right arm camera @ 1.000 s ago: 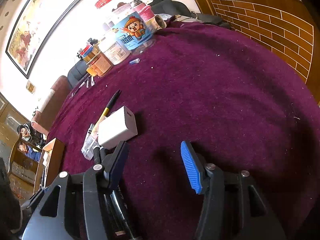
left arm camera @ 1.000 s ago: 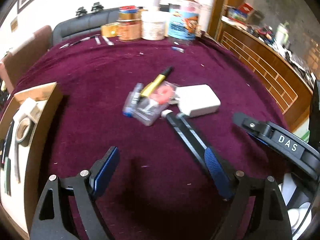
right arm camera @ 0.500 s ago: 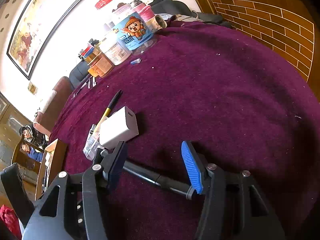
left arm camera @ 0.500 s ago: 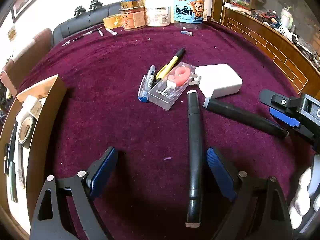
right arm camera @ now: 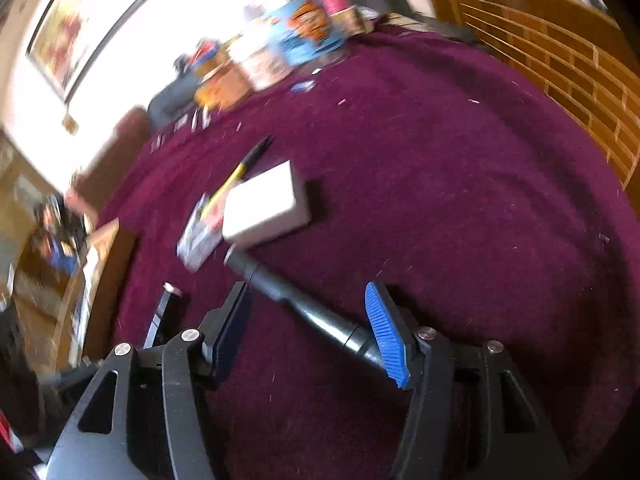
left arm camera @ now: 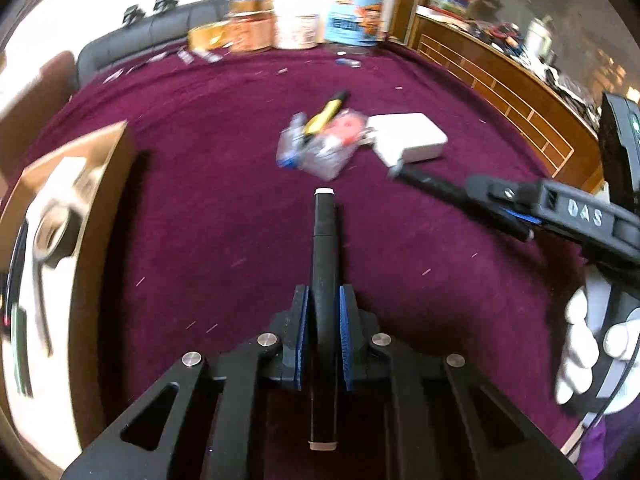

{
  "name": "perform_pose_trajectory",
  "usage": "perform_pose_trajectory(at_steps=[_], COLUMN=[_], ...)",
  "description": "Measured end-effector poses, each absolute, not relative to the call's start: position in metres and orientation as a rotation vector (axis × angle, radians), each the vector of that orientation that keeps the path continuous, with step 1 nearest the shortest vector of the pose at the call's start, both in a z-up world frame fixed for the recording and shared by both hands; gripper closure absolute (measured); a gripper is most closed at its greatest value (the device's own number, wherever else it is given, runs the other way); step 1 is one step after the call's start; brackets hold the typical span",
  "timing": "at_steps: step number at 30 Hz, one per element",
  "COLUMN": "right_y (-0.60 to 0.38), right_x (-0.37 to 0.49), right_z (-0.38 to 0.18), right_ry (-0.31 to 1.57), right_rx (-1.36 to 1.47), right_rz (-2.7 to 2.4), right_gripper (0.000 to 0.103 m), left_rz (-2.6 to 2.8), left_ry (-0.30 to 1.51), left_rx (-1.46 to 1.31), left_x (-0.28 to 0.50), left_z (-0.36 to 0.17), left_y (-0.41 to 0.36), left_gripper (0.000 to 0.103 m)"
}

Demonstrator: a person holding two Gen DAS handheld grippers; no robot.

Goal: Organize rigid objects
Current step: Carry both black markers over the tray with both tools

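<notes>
Left hand-held gripper (left arm camera: 323, 330) clamped a smooth black cylindrical marker (left arm camera: 325, 264) between ribbed blue pads, over the maroon velvet-covered desk (left arm camera: 200, 220). Right hand-held gripper (right arm camera: 310, 330) stood wide around a second black marker (right arm camera: 304, 308) lying beside a white rectangular charger (right arm camera: 266, 206).

tablecloth (left arm camera: 224, 216): matt fuzzy cloth | marker (left arm camera: 325, 248): smooth black plastic

A home living room: a framed painting (right arm camera: 76, 28) hangs at ten o'clock, a dark sofa (left arm camera: 148, 40) sits at eleven, snack jars (left arm camera: 352, 20) crowd twelve, and wooden panelling (right arm camera: 560, 64) lines two o'clock.
</notes>
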State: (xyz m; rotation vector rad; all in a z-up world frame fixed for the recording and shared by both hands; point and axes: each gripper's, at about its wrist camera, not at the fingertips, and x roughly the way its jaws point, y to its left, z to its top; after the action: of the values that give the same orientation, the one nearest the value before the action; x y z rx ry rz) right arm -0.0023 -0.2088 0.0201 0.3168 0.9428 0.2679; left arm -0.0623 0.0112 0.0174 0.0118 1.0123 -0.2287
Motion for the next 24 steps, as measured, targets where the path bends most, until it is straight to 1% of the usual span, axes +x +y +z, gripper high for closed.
perform_pose_trajectory(at_steps=[4,8,10,11,13,14,15,18,24], right_y=[-0.183,-0.156,-0.144,-0.140,-0.131,-0.127,-0.123,-0.114,-0.125], right_x=[-0.006,-0.015,-0.012,-0.011,-0.008,-0.008,-0.008,-0.013,-0.027], right_z=[0.023,0.022,0.020,0.018,0.016,0.017,0.017,0.017,0.030], right_ry=[1.003,1.028,1.012,1.002,0.966,0.950,0.943,0.930,0.938], right_rx=[0.187,0.047,-0.044,-0.070,-0.120,-0.124,-0.129,-0.159,-0.002], right_rz=[0.303,0.303,0.245,0.221,0.187,0.197,0.200,0.184,0.236], right_gripper=[0.043,0.043,0.044,0.047,0.059,0.077,0.087,0.091,0.091], left_rz=[-0.238,-0.226,-0.219,-0.218,-0.227,-0.233,-0.239,-0.248,-0.259], left_ry=[1.012,0.965,0.945,0.942,0.944,0.944,0.949,0.951,0.885], left_rx=[-0.025,0.032,0.043,0.046,0.036,0.027,0.015,-0.031,-0.146], left_x=[-0.059,-0.055,-0.052,-0.052,-0.049,-0.050,-0.051,-0.058,-0.087], left_z=[0.016,0.014,0.012,0.012,0.012,0.013,0.013,0.016,0.041], left_y=[0.019,0.005,0.004,0.003,0.006,0.009,0.013,0.026,0.061], left_gripper=[0.092,0.084,0.083,0.083,0.084,0.092,0.092,0.092,0.092])
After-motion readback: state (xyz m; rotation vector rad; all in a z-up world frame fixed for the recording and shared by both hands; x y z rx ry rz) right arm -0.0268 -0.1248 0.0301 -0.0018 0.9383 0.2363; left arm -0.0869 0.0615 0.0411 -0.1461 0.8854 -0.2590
